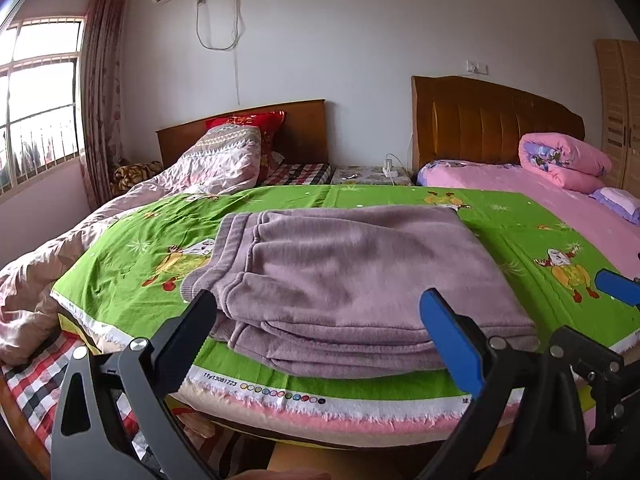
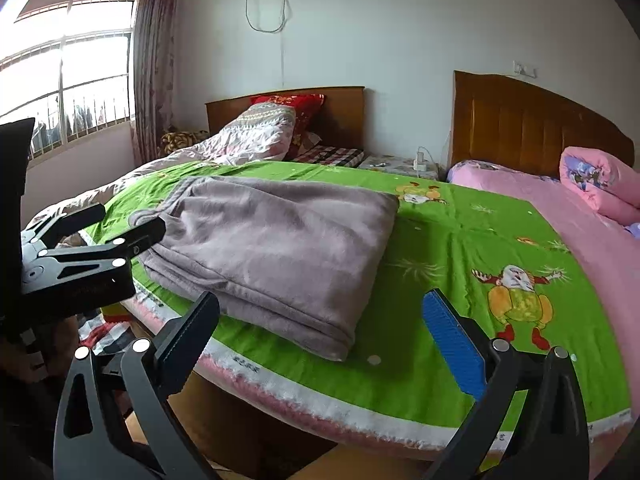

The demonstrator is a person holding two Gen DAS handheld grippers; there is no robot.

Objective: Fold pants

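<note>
The mauve fleece pants (image 1: 352, 272) lie folded into a thick rectangle on the green cartoon cloth (image 1: 132, 256), with the ribbed waistband at the left. My left gripper (image 1: 319, 296) is open just short of the stack's near edge, holding nothing. In the right wrist view the pants (image 2: 276, 240) lie left of centre. My right gripper (image 2: 322, 297) stands open over their near right corner, also holding nothing. The left gripper (image 2: 120, 220) shows there at the pants' left end. A blue pad (image 1: 618, 287) of the right gripper peeks in at the right edge of the left wrist view.
The green cloth (image 2: 460, 240) covers a raised surface with a frayed pink-white front hem (image 1: 320, 412). Behind are a bed with a crumpled pink quilt (image 1: 208, 164), a nightstand (image 1: 368, 174) and a pink bed (image 1: 520, 184) with a rolled duvet (image 1: 560, 160). A window (image 2: 68, 80) is at the left.
</note>
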